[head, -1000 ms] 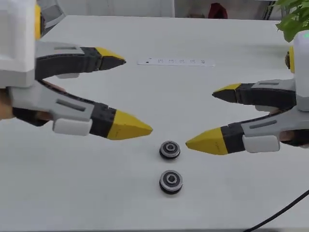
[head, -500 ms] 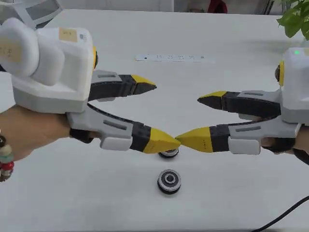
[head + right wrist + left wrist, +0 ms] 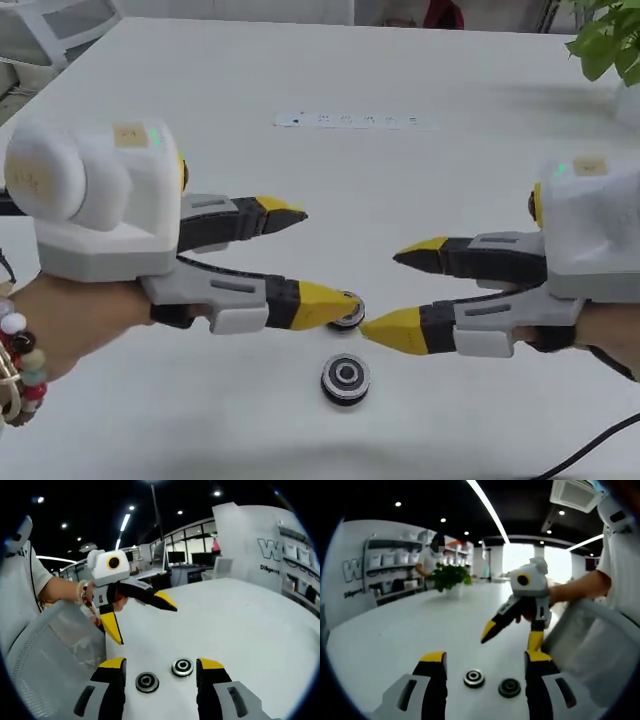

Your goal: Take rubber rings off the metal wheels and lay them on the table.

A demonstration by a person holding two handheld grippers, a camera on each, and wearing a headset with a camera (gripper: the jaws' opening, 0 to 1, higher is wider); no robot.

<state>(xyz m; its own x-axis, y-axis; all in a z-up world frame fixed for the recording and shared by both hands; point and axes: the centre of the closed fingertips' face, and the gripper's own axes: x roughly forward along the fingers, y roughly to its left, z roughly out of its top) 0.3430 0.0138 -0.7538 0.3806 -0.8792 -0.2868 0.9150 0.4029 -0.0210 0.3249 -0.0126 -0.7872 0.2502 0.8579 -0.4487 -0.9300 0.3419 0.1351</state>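
The left claw [image 3: 325, 260] is gaping wide, its lower tip hovering at or touching the far wheel [image 3: 352, 319]. The right claw [image 3: 384, 295], equally wide and empty, is pointing in from the opposite side, its lower tip just beside that wheel. Both wheels are lying flat on the table [image 3: 450, 170], axles upright, dark rings seemingly on them, the near wheel [image 3: 345, 378] sitting apart, toward the person; the left claw is looking nearer.
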